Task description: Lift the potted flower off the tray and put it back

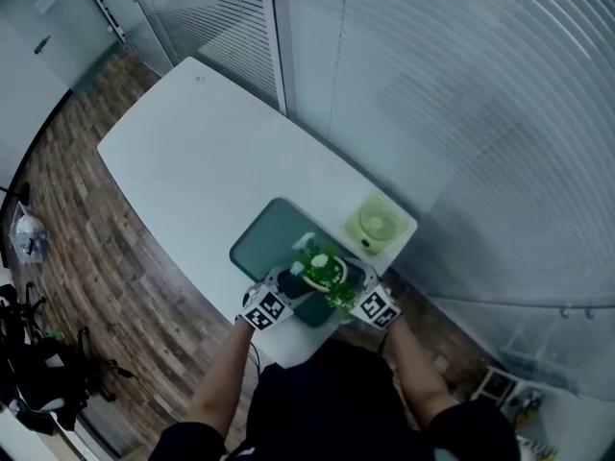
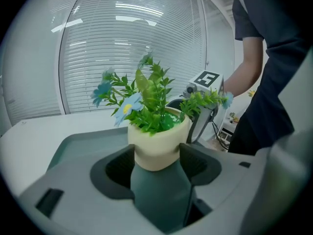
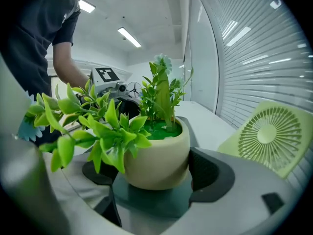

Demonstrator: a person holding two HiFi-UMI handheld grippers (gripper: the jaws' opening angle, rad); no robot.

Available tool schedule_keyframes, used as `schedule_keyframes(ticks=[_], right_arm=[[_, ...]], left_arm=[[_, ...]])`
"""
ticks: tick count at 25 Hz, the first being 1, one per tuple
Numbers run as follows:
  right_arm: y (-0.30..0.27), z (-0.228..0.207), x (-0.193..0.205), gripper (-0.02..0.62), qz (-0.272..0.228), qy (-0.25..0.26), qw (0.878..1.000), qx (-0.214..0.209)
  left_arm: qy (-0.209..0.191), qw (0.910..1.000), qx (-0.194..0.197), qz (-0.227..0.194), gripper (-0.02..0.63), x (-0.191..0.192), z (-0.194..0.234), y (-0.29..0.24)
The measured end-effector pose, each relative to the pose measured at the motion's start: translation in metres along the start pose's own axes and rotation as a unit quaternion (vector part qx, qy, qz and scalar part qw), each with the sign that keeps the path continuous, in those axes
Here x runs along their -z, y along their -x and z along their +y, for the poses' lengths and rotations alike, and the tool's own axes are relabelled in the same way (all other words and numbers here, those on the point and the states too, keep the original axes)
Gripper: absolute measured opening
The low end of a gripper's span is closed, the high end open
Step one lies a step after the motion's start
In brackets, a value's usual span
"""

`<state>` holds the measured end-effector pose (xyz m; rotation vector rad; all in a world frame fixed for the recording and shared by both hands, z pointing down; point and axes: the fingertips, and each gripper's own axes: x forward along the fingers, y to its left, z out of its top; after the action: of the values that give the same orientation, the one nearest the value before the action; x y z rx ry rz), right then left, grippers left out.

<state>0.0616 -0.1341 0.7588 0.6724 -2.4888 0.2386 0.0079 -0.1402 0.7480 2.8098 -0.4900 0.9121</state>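
Note:
The potted flower is a cream pot with green leaves and pale blue blooms, standing at the near end of the dark teal tray. My left gripper comes at it from the left and my right gripper from the right. In the left gripper view the pot sits between both dark pads, which touch its sides. In the right gripper view the pot also fills the gap, the right pad against its wall and the left pad half hidden by leaves. Whether the pot's base rests on the tray I cannot tell.
A light green desk fan lies on the white table just right of the tray, close to the right gripper's side. Glass walls with blinds run along the table's far side. Wood floor lies to the left.

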Motion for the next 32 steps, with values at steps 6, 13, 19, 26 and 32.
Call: schedule_keyframes(ticks=[6,13,19,26,32], right_arm=[[0.001,-0.013,0.002,0.407,0.027,-0.011,1.0,-0.006],[-0.006,-0.018,0.004,0.407,-0.007,-0.005,1.0,0.0],[-0.004,-0.019,0.005,0.407,0.007,-0.012,1.0,0.003],[-0.006,-0.019,0.006,0.407,-0.012,-0.013,1.0,0.01],[0.012,-0.021,0.009,0.407,-0.002,-0.006,1.0,0.019]], left_arm=[[-0.003,1.0,-0.003,0.004,0.284,-0.006,0.011,-0.009],[0.001,1.0,-0.006,0.003,0.284,-0.003,0.01,-0.015],[0.003,0.9999,-0.009,-0.005,0.284,-0.002,0.011,-0.015],[0.014,0.9998,-0.011,-0.002,0.284,0.0,0.014,-0.012],[0.045,0.9982,-0.038,-0.014,0.284,0.014,0.015,0.002]])
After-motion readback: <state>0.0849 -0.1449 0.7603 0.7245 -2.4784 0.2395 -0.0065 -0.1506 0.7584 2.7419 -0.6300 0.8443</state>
